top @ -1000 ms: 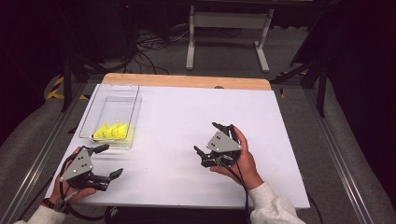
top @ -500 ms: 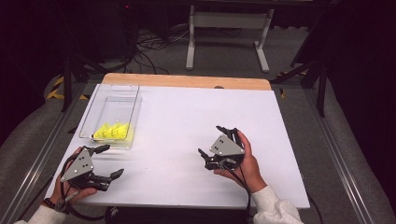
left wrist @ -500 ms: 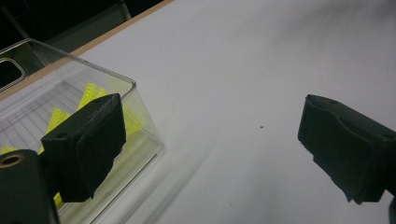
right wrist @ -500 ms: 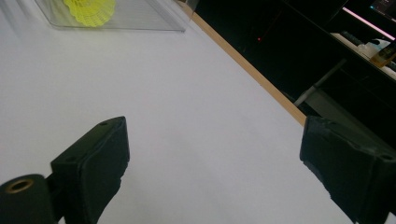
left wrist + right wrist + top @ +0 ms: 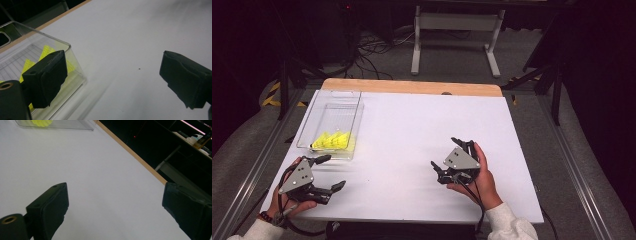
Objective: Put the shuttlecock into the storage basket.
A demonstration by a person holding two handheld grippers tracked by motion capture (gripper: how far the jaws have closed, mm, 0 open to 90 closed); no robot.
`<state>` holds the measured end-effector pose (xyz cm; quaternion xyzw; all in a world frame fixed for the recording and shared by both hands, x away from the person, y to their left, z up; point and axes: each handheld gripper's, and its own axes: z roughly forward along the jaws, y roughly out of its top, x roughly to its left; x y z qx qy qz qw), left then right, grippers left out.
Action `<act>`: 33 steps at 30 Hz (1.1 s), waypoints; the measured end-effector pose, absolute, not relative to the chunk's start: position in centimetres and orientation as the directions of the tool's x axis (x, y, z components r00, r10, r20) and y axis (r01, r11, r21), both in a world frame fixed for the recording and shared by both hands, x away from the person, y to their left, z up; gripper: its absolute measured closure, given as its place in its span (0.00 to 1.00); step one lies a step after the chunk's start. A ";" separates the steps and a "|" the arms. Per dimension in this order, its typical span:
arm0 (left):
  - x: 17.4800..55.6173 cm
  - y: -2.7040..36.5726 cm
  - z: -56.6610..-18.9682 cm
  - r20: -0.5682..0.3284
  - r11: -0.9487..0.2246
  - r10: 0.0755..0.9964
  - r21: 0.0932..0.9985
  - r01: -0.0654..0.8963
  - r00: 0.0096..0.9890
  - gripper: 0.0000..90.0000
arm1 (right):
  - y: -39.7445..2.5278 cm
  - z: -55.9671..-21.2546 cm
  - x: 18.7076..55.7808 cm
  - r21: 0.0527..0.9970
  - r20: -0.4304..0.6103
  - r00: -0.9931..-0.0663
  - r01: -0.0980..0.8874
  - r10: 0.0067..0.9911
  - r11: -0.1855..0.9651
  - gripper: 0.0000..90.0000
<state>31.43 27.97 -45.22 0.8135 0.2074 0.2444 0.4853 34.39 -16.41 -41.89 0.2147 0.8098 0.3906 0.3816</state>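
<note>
The left tool [image 5: 326,173] sits spread wide and empty at the near left corner of the surface [image 5: 412,130], just beside the clear bin [image 5: 357,117]. The right tool [image 5: 451,160] is also spread and empty, well apart, near the middle front. The yellow pieces [image 5: 332,141] lie in the bin's near end. Nothing is gripped, so any picking looks not yet begun.

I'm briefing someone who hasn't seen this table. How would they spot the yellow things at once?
Start from the white table and go to its left edge, where a clear plastic box lies. The yellow things are bunched at its near end, just ahead of the open left gripper. They are the only bright colour on the table.
</note>
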 end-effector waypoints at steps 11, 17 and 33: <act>31.7 27.6 -45.3 0.191 -0.445 0.565 0.890 0.102 0.802 0.10 | -17.4 -42.5 33.7 0.797 -0.452 -0.611 0.051 0.650 0.602 0.09; 31.9 27.3 -45.3 0.202 -0.455 0.556 0.886 0.092 0.806 0.10 | -18.1 -42.8 33.3 0.797 -0.450 -0.608 0.057 0.654 0.601 0.09; 32.3 26.8 -45.3 0.198 -0.453 0.544 0.887 0.086 0.815 0.10 | -19.9 -44.2 32.6 0.802 -0.416 -0.616 0.099 0.669 0.589 0.08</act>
